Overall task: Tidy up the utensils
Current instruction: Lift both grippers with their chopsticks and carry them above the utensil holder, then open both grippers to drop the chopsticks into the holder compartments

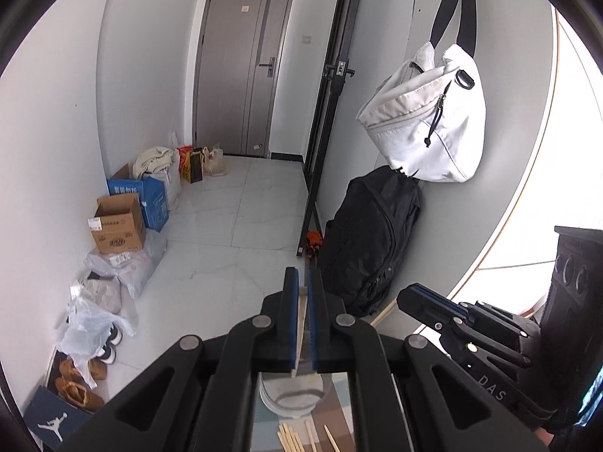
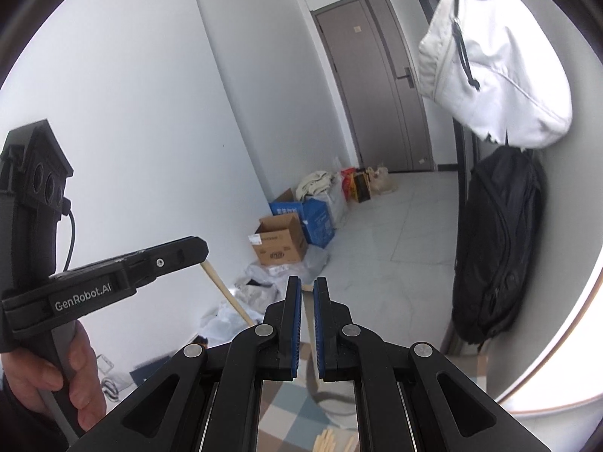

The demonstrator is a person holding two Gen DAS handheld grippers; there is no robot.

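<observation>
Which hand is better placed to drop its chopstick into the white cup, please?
Probably left: the left tool grips a chopstick straight above the cup; the right tool sees the cup off-centre.

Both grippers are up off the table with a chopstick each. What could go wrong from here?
The left gripper and right gripper each pinch one thin wooden chopstick edge-on, so it may pivot or slip. The cup and loose chopsticks sit below, mostly hidden, so a blind drop could miss.
</observation>
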